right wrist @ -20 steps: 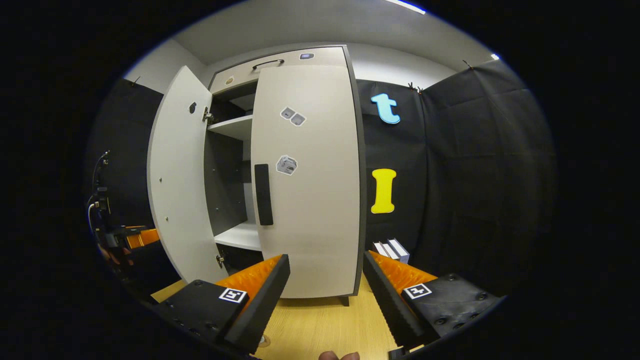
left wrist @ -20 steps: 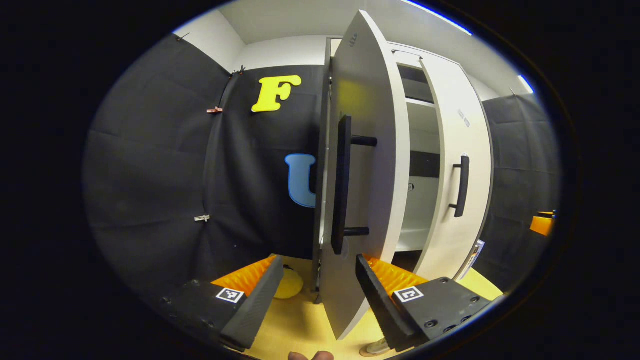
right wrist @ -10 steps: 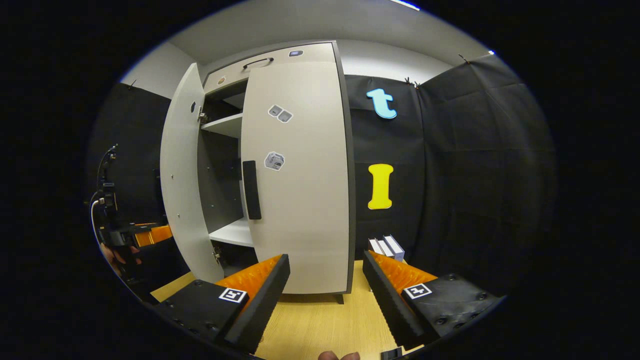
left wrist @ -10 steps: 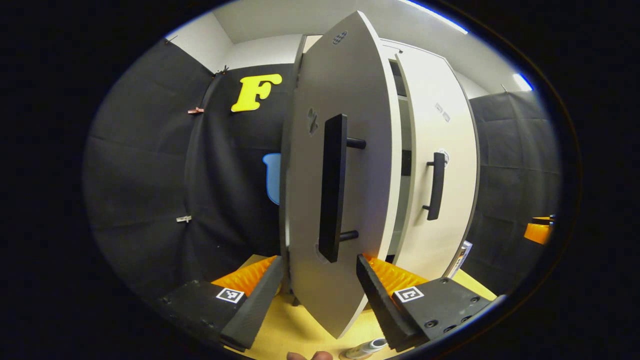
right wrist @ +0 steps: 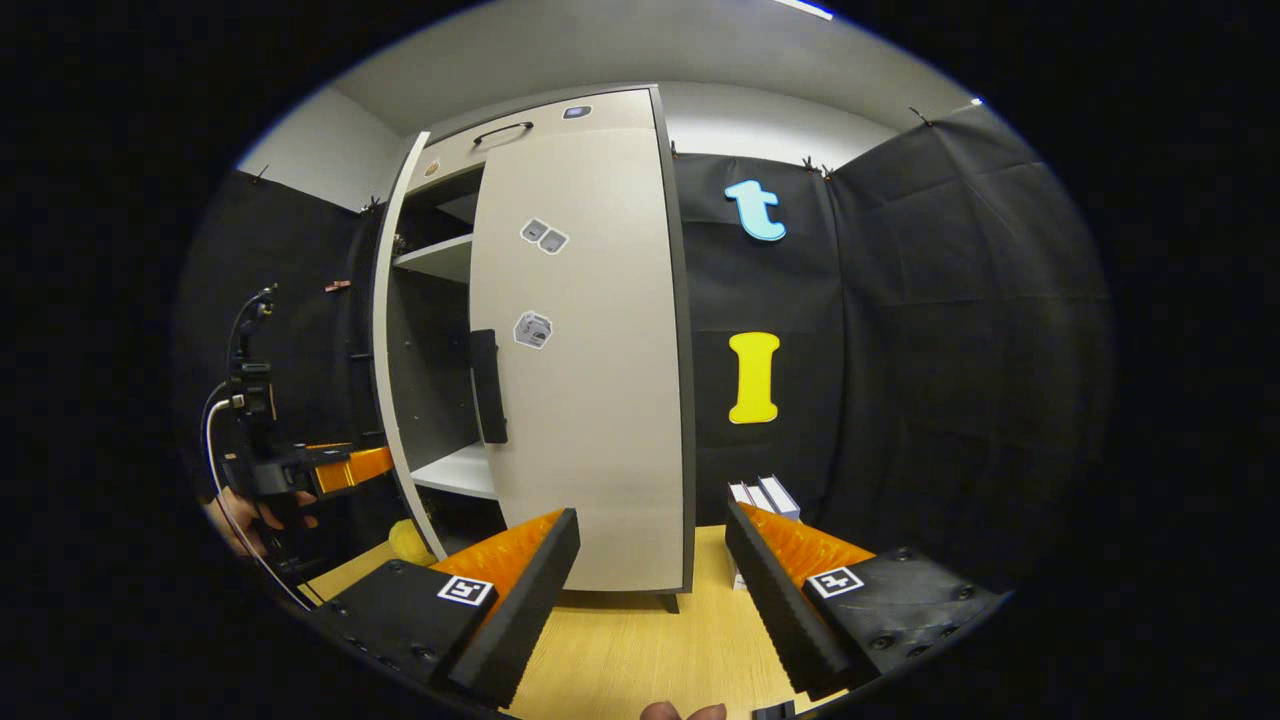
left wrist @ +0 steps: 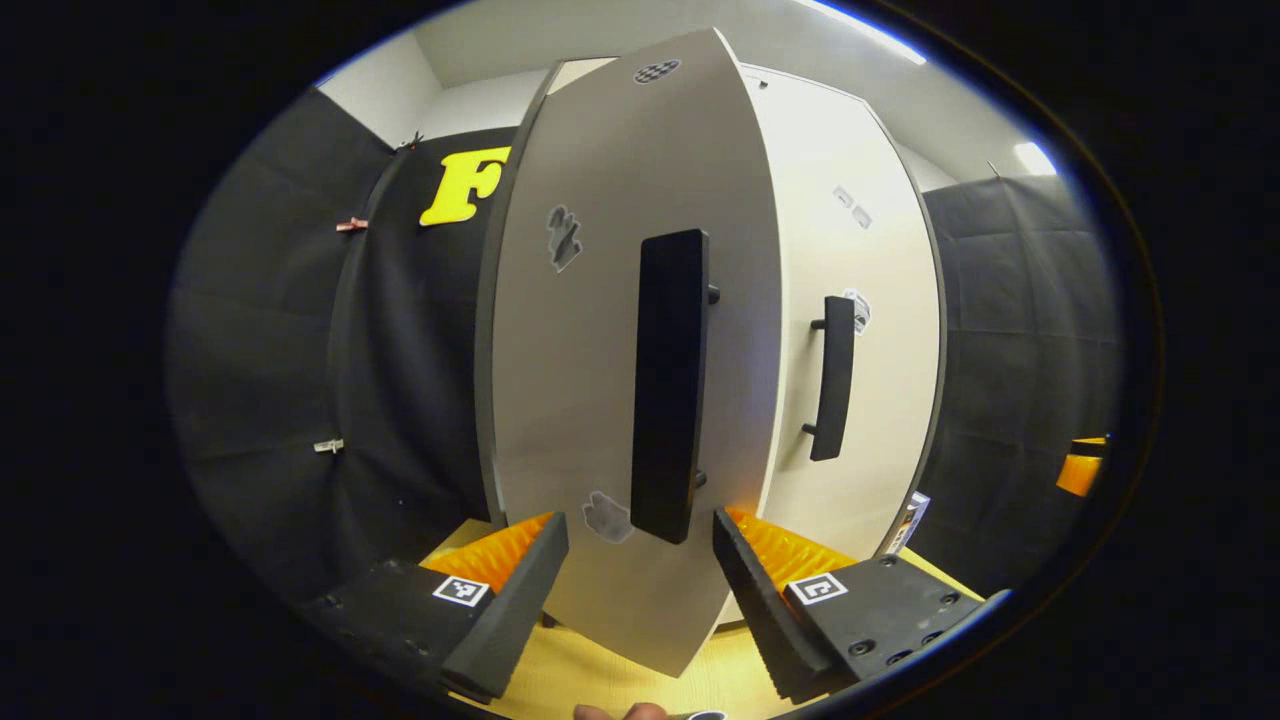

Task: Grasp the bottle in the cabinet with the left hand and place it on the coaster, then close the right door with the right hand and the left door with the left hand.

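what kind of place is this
Likely a staged recording booth, not a home: black cloth walls surround a lone white cabinet on a wooden table, with the left gripper at its left door.

Both the left gripper [left wrist: 640, 545] and right gripper [right wrist: 652, 540] hold their fingers spread apart.

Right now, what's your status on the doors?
Left gripper open, straddling left door below its handle. Right gripper open, clear of the shut right door. Left door ajar, nothing in its way.
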### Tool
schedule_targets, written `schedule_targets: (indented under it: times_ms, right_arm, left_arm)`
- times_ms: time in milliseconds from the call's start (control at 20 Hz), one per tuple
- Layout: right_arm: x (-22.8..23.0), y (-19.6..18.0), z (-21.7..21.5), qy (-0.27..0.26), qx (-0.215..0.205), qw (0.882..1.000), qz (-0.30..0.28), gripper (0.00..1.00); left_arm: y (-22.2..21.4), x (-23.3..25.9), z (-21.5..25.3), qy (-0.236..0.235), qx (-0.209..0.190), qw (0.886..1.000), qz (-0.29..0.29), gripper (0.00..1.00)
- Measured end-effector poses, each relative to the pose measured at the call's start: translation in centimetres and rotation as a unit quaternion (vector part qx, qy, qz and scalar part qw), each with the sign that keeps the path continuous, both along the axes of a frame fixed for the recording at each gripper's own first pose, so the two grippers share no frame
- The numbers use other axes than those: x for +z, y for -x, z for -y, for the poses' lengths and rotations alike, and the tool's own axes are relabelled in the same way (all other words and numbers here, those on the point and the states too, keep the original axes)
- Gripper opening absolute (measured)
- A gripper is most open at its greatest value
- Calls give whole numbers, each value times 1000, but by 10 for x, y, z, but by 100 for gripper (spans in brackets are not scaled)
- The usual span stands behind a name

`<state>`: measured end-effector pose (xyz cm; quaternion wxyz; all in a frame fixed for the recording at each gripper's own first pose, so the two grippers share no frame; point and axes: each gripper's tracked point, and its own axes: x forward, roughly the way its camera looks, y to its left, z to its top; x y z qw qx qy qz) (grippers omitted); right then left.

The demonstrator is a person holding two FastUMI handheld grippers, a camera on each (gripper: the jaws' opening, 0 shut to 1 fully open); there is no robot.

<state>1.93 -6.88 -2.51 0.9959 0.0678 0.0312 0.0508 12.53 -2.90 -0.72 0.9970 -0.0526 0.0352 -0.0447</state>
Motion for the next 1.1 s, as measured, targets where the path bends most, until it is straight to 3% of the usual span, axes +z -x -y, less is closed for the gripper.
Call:
schedule_targets:
  times_ms: [300, 750, 1100]
  right_arm:
    - [0, -5, 3, 1, 2, 1000, 2, 98]
    - [-1, -24, 8, -3, 8, 1000, -1, 98]
    - [4, -28, -1, -1, 16, 1000, 1, 98]
  left_arm:
    - [-23, 0, 19, 24, 0, 1000, -5, 94]
    - [-48, -1, 37, 22, -3, 1000, -6, 95]
    - [-43, -2, 35, 30, -4, 999, -9, 95]
